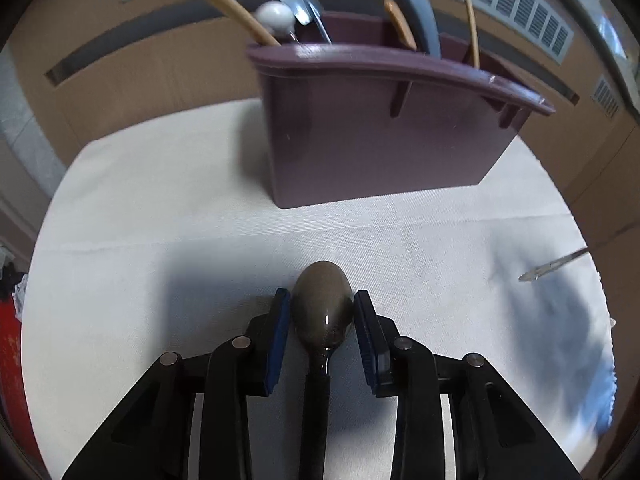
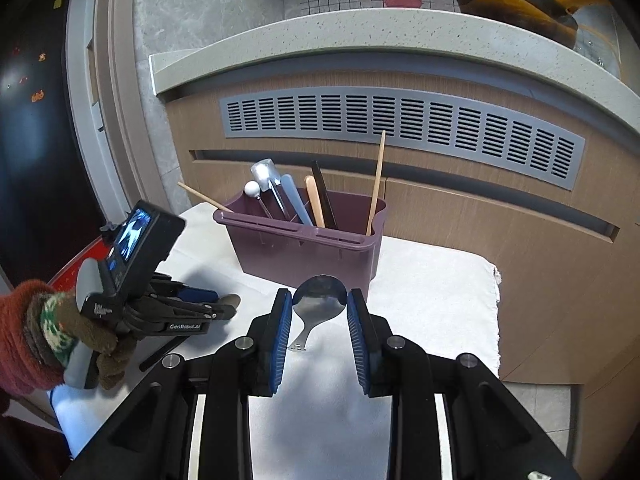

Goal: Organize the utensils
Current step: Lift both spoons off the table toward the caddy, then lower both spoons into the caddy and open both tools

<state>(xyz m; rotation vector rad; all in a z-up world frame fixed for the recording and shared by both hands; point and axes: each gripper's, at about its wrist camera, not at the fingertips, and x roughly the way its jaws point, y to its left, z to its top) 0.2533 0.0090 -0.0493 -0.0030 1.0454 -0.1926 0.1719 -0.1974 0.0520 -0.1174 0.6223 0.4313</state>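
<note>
A purple utensil caddy (image 1: 380, 128) stands on the white cloth (image 1: 160, 220) with several utensils upright in it; it also shows in the right wrist view (image 2: 304, 248). My left gripper (image 1: 322, 312) has its blue pads on either side of a dark brown spoon (image 1: 322, 308) that lies on the cloth, handle toward the camera. Whether the pads press on the bowl I cannot tell. My right gripper (image 2: 319, 316) is open over a short steel spoon (image 2: 318, 300) that lies on the cloth just before the caddy. The left gripper (image 2: 224, 308) shows low at the left there.
A wooden cabinet with grey vents (image 2: 400, 128) rises behind the cloth under a stone counter (image 2: 360, 28). A steel utensil tip (image 1: 552, 266) shows at the right edge of the left wrist view. The cloth's right edge (image 2: 496, 312) drops off to floor.
</note>
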